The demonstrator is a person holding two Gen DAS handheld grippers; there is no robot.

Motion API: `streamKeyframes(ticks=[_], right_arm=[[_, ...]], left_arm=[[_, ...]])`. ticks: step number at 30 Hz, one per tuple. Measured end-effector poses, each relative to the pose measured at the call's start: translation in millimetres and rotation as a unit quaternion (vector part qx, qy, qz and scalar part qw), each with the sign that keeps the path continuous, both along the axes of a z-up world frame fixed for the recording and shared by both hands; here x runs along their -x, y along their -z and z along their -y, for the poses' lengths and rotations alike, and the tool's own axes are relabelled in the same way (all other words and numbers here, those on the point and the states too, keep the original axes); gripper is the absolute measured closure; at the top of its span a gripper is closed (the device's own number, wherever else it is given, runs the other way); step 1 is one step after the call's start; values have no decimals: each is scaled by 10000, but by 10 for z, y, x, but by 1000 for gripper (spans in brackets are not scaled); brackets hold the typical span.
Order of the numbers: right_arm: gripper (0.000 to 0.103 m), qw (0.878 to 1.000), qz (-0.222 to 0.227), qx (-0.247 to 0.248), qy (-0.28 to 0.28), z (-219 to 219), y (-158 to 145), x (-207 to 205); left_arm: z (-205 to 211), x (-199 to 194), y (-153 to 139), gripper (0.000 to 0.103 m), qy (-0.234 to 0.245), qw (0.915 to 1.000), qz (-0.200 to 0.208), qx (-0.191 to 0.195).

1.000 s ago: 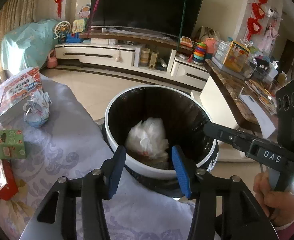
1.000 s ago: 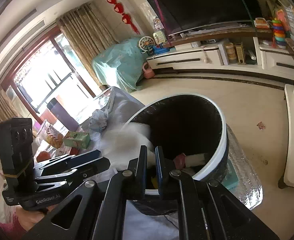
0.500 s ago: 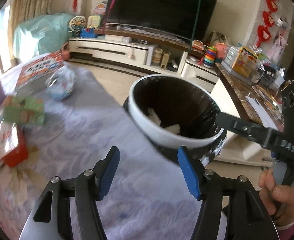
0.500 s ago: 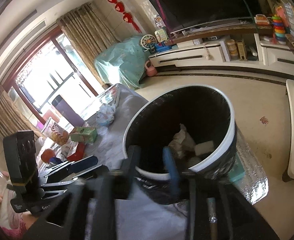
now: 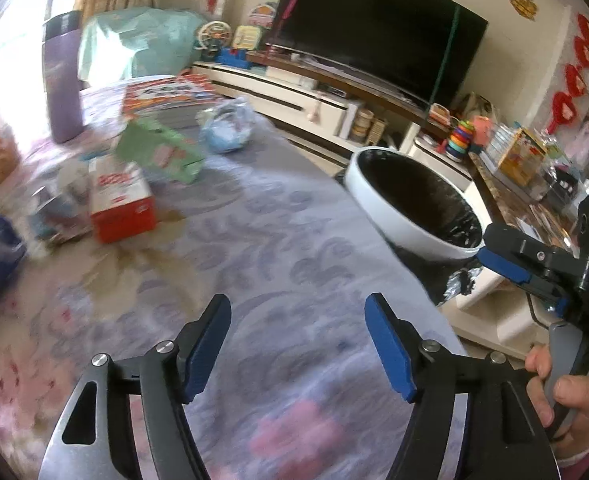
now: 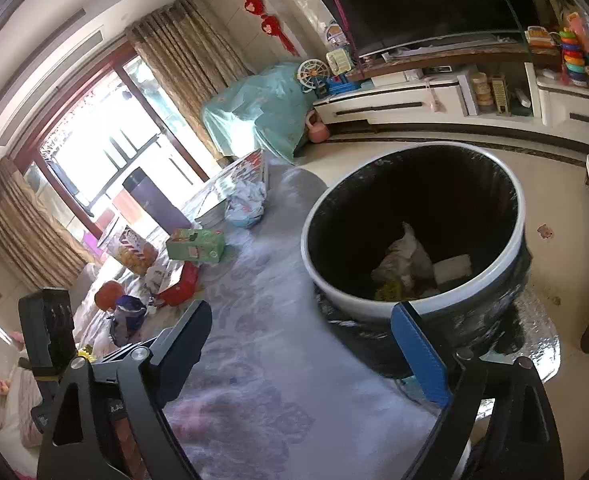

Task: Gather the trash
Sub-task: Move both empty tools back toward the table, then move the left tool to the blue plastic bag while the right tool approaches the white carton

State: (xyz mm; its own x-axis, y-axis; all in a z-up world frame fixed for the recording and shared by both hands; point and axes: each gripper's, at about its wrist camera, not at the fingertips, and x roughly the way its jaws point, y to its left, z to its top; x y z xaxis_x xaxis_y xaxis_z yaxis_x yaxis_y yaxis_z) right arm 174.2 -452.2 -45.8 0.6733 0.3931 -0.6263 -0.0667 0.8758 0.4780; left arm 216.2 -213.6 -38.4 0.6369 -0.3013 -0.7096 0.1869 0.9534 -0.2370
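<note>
Left hand-held gripper: jaws opening, nothing between the blue pads; it hangs over the surface covered with a grey-lilac patterned cloth. Right hand-held gripper: jaws opening wide, nothing between them; its right-hand blue pad lies in line with the near rim of the round white-rimmed trash bin with a black liner. The person's hand grips its handle in the left wrist view.

Bin stands just beside the edge of the surface, on the floor side. Inside it: crumpled white paper, a white folded piece and a yellowish scrap.

Remaining on the surface, well apart from the bin: red and white carton, green carton, crumpled blue-white wrapper, dark blue bag, orange snack bag, tall purple cylindrical bottle. Left wrist view is blurred.
</note>
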Motion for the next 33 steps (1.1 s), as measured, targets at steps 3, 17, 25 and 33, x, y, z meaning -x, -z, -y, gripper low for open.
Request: streamKeyframes(ticks=[3, 17, 25, 33], right_arm=[[9, 10000, -37, -19, -90, -117, 32, 5], [8, 9977, -61, 291, -601, -762, 152, 18], [8, 9945, 73, 570, -871, -1128, 209, 42], [8, 9921, 30, 602, -1102, -1422, 219, -33]], left_arm=[[-140, 99, 5, 34, -124, 9999, -23, 11], [-742, 465, 12, 33, -762, 9970, -132, 42], [-1016, 660, 12, 33, -1020, 9947, -154, -19], [-1292, 782, -43, 33, -1286, 9916, -102, -31]])
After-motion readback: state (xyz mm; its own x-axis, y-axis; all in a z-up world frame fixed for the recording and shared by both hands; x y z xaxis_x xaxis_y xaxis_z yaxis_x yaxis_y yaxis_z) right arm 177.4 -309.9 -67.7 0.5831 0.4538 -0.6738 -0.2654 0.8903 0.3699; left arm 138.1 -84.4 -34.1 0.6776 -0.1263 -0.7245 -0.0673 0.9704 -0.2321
